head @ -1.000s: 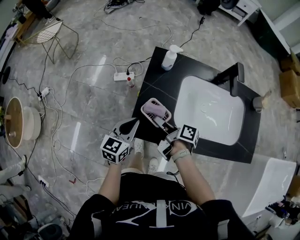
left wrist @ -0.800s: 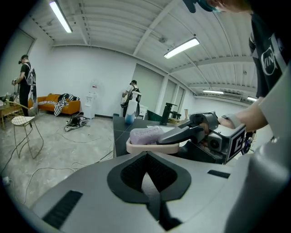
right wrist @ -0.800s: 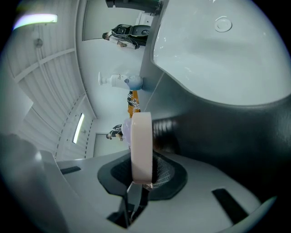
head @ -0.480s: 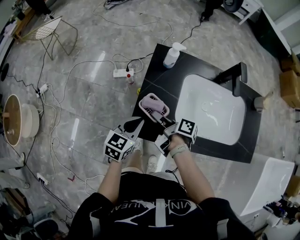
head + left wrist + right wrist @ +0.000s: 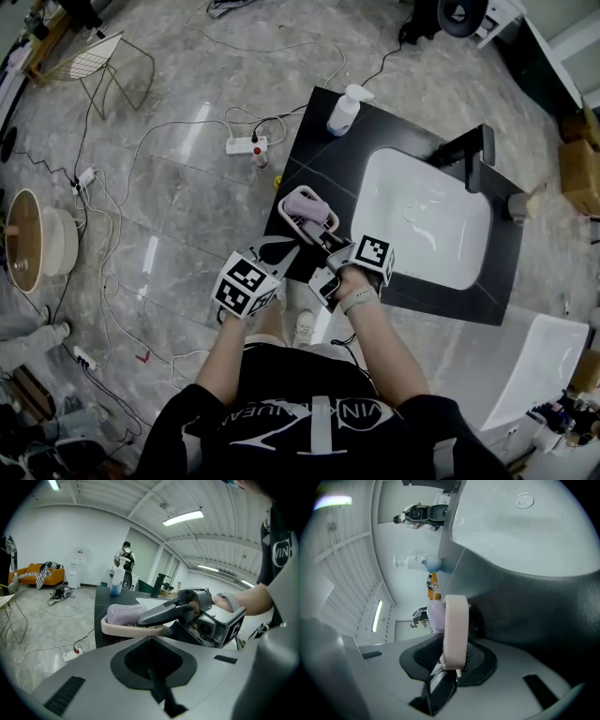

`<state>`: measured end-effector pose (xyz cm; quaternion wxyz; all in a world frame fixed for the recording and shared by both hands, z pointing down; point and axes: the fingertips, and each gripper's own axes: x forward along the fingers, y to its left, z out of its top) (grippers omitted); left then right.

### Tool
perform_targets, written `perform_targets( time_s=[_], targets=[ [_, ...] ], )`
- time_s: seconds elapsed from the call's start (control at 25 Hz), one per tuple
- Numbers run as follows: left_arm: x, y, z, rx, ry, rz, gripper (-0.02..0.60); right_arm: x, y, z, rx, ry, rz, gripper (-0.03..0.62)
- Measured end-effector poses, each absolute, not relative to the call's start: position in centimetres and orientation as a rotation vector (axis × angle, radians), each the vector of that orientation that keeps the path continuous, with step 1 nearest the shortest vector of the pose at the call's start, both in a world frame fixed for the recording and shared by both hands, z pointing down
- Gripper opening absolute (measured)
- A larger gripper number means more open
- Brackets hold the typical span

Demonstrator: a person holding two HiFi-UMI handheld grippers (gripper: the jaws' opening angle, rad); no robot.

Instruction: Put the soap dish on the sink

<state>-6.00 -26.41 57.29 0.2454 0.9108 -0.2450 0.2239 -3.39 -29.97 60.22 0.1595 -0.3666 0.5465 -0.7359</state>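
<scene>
Since a second ago your left gripper (image 5: 291, 248) has swung in toward the cream oval plastic soap dish (image 5: 455, 620), jaws closed on nothing, tips now just beside the right gripper (image 5: 321, 240). Your right jaws have just eased slightly wider yet clamp the dish's rim, lilac soap bar (image 5: 305, 201) inside, over the near left corner of the black sink counter (image 5: 323, 155); both forearms reach forward, grippers tilted down

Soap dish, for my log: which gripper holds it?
The right gripper: the soap dish rim is between its jaws, which have just been opening. The left gripper is shut, empty.
</scene>
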Motion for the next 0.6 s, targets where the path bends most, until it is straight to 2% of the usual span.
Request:
perform_targets(
  time_s=[0.4,0.6],
  targets=[
    [-5.1,-26.3,57.5,2.431,-0.613,0.610,0.014,-4.3,-30.0,58.9,-0.985,1.589,-2.105,0.243],
    [-5.1,-26.5,57.5,2.424,-0.625,0.615,0.014,-4.1,-30.1,58.7,-0.965,1.540,-2.087,0.268]
  ],
)
